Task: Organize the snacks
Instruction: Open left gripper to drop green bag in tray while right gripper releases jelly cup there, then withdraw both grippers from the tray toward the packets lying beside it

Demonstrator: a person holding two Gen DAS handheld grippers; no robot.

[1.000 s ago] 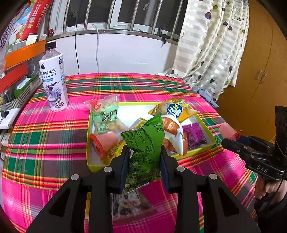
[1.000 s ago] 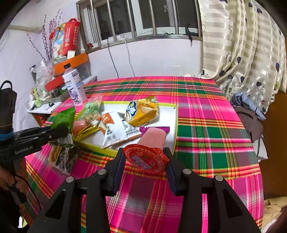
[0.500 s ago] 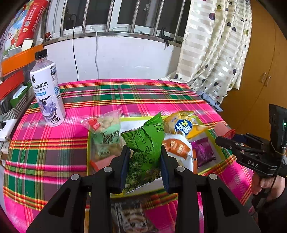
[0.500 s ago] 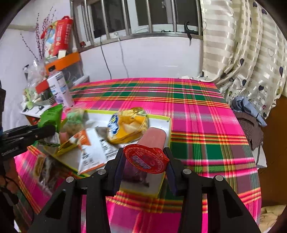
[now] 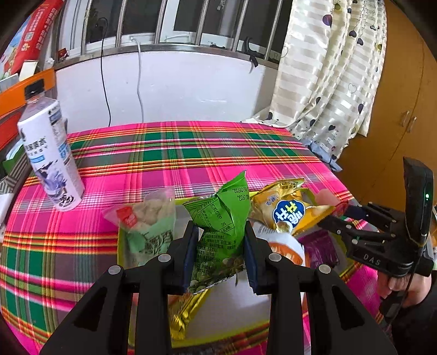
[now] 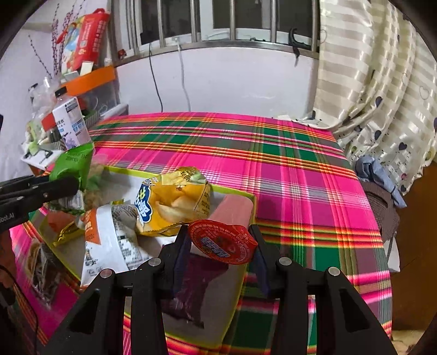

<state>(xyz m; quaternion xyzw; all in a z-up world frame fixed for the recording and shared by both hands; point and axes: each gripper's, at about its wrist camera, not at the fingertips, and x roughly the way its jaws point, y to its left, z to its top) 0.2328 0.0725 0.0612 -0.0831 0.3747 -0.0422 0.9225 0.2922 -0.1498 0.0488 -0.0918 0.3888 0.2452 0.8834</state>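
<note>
Plaid tablecloth [image 6: 273,169] in hot pink, green and orange is spread over the whole table, and a shallow tray with a yellow-green rim [image 6: 247,215] is set on it. Behind the table a white wall is seen under a barred window [image 5: 191,24], with two cables hung down the wall, a striped curtain with little hearts [image 5: 336,82] on one side and a wooden cabinet [image 5: 404,109] past that. A white drink bottle [image 5: 50,161] is stood upright on the cloth, well apart from the tray, and cluttered orange shelves are seen behind it.

The left gripper [image 5: 218,243] is clamped on a green snack bag [image 5: 221,215], held up over the near part of the tray. The right gripper [image 6: 218,247] is closed on a pink jelly cup with a red foil lid [image 6: 222,237], carried above the tray's right end. In the tray are piled a yellow chip bag [image 6: 174,202], a white and orange packet [image 6: 109,237], a purple packet [image 6: 194,284] and a clear bag with a green label [image 5: 150,221].

Much of the tray floor is blocked by gripper fingers in both views. A gold wrapper [image 5: 183,311] is half hidden under the left fingers. A dark packet [image 6: 41,262] on the cloth beside the tray is blurred, so its print can't be read. Only a bit of one hand [image 5: 401,284] is caught at the edge.
</note>
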